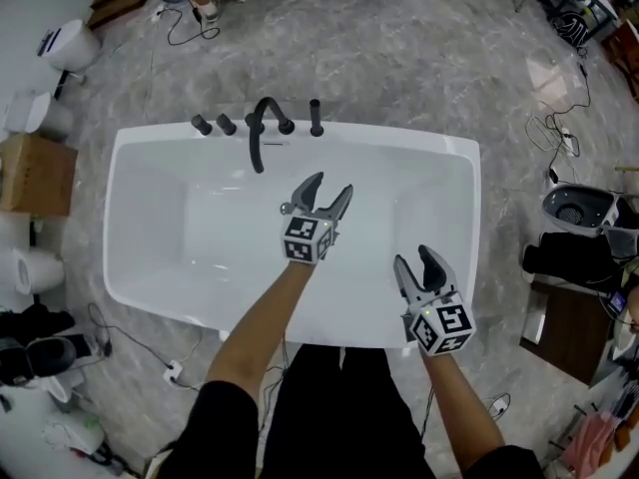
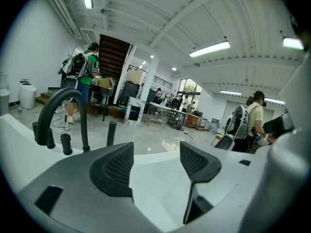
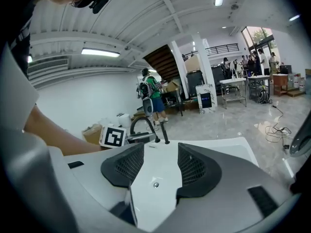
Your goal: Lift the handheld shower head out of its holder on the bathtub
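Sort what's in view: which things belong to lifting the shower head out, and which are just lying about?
Job: handheld shower head, upright in its holder on the bathtub rim; left gripper and right gripper, both open, empty.
Just around: faucet spout, cardboard box, floor cables, toilet.

On the bathtub's far rim, two knobs sat left of the spout; the shower head stood just right. The left claw hung over the basin, and the right claw was above the near rim.
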Demonstrator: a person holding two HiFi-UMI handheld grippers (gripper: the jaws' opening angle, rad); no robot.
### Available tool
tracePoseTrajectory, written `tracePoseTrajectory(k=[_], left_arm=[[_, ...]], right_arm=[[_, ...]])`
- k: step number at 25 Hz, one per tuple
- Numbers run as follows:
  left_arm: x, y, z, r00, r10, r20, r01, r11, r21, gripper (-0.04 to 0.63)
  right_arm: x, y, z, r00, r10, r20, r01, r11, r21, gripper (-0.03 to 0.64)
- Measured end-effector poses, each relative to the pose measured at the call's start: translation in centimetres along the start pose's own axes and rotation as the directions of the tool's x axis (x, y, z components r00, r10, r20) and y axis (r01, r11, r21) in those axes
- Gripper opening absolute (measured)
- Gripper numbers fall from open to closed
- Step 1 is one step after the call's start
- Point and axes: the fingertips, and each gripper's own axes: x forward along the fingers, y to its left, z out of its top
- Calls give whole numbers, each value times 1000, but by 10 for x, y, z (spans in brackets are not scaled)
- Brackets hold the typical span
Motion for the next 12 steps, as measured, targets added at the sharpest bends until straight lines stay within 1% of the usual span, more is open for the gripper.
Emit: tracePoseTrajectory(k=[4,6,7,9,12], left_arm=[[19,28,-7,998,64,-12,-64,998,-17,276],[27,40,-8,996,93,-14,-93,995,20,286],[30,44,-7,995,98,-7,-98,994,41,292],[38,50,-4,995,96,5,-97,994,56,296],[48,56,-4,995,96,-2,-96,992,81,296]], right_arm=[[14,0,-1,1000,-6,6,6,1000,2,189],[19,4,-4,1000,-4,2,4,1000,-27,190],[22,7,-5,1000,-1,1,1,999,-53,190],[25,13,-7,1000,6,2,-6,997,-79,190],[30,15,-13,1000,10,1,-10,998,-64,190]])
